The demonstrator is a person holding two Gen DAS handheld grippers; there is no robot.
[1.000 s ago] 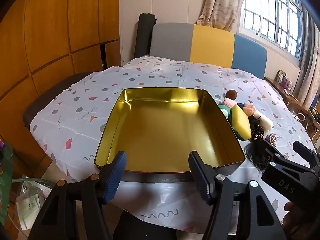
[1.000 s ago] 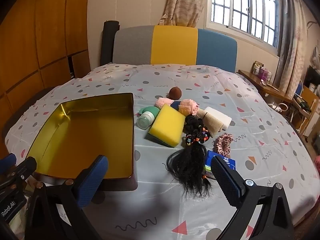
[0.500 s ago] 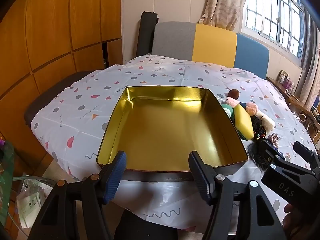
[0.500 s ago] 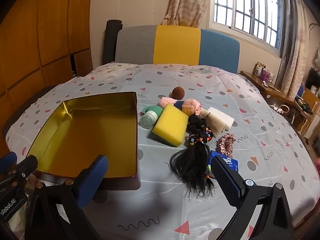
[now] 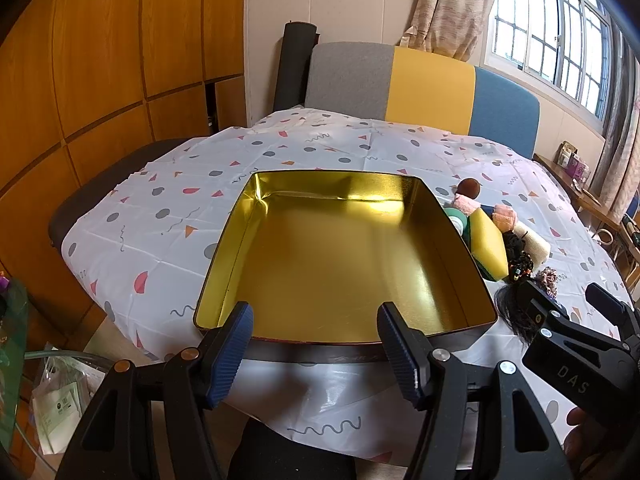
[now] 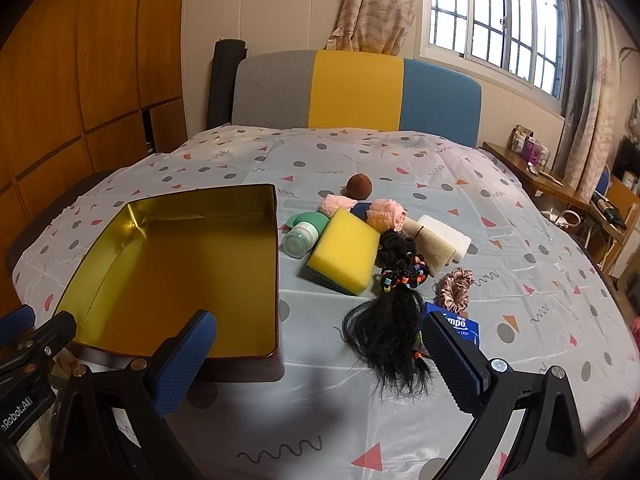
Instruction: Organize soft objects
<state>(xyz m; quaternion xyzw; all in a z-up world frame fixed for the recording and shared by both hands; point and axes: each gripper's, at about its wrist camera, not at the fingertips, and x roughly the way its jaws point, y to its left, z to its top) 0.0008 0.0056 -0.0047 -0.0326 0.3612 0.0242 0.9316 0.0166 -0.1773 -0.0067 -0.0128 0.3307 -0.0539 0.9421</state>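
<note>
Ahead of the left gripper [image 5: 316,344], whose jaws stand wide apart with nothing between them, the tin [image 5: 448,224] sits bare: nothing has been put away yet. Ahead of the right gripper [image 6: 320,356], likewise wide open and holding nothing, lies the whole pile, just right of the tin: sponge [image 6: 344,254], hairpiece [image 6: 394,328], scrunchie [image 6: 456,286], pink cloths [image 6: 386,212], beige roll [image 6: 430,248], bottle [image 6: 301,238], tissue pack [image 6: 460,326] and brown ball [image 6: 359,186]. Every item remains to be moved, I judge.
</note>
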